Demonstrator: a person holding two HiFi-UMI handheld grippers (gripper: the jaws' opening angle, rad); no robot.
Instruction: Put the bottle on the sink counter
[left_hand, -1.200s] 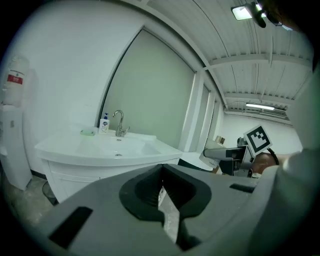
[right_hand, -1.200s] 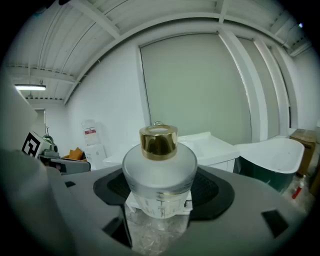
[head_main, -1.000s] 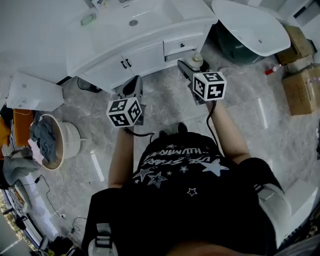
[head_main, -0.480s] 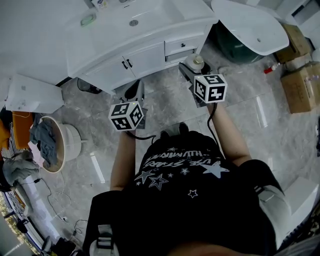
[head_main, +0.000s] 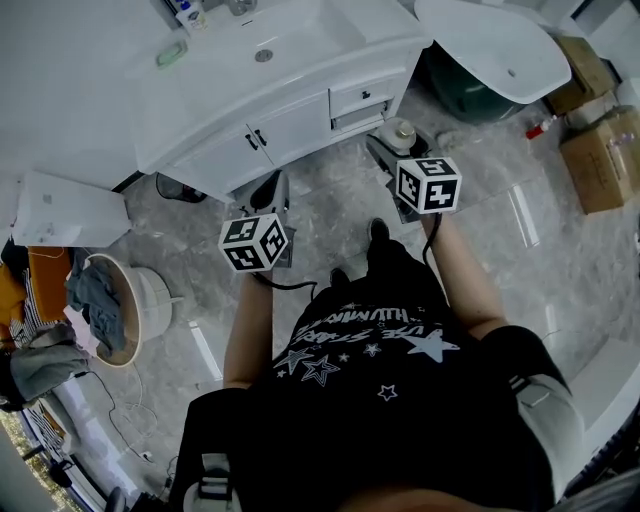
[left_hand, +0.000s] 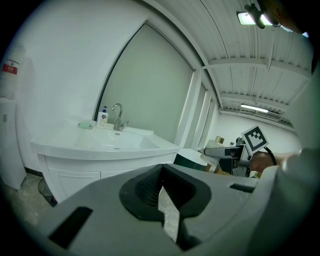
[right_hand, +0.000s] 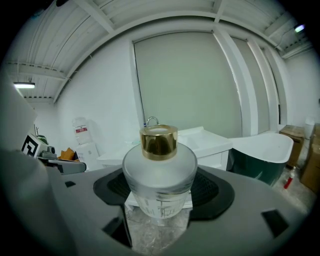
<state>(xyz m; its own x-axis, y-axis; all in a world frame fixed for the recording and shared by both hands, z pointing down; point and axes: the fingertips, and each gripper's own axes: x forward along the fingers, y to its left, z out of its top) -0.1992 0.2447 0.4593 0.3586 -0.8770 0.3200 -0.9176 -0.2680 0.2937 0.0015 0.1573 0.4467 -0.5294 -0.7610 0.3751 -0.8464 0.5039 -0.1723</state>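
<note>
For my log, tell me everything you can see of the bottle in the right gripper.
The bottle is squat and round-shouldered, frosted glass by its look, with a gold cap and faint print low on its front. It stands upright, clamped between the right gripper's jaws, above the floor, short of the sink counter.

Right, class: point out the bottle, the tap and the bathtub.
bottle (right_hand: 159, 170): right gripper view, frosted body.
tap (left_hand: 120, 120): left gripper view, upright stem.
bathtub (head_main: 480, 45): head view, white inner floor.
</note>
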